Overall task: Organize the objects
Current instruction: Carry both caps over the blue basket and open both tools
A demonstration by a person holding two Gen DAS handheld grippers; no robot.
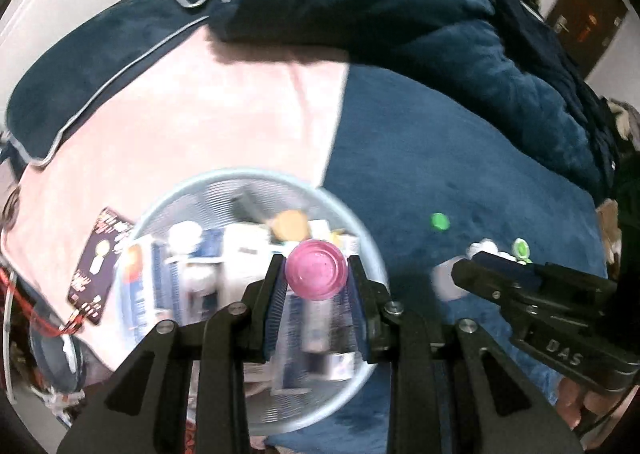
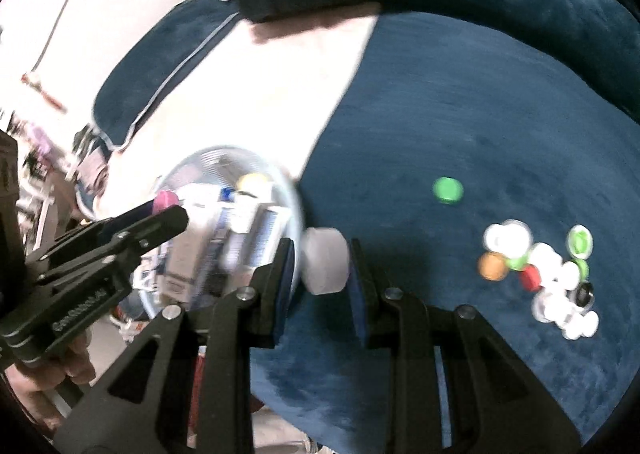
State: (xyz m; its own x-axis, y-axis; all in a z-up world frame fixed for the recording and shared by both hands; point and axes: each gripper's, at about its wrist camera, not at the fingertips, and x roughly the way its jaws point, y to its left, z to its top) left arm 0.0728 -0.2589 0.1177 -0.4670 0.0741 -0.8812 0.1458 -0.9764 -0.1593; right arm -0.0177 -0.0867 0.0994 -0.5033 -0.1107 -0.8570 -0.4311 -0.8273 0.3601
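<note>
Pink cap (image 1: 317,269): clenched between the left gripper (image 1: 316,286) pads, top facing the camera, held above the basket.
White cap (image 2: 325,260): grasped on its sides by the right gripper (image 2: 322,274), held over the blue blanket just beside the basket rim.
Basket (image 1: 362,232): round, pale blue mesh, already crowded with boxes and bottles; it sits where the pink sheet (image 1: 208,109) meets the blue blanket (image 1: 460,157).
Loose caps (image 2: 540,274): a cluster of white, green, orange and red ones lies on the blanket, well apart from the basket; one green cap (image 2: 448,189) lies alone nearer.
Blur: both views smear, so fine detail is unclear.
Risk: a round cap pinched at its edge may squirt out; let go off-centre, it could strike the packed contents or the rim and roll away across the soft bedding. The two grippers are close and could knock together.
</note>
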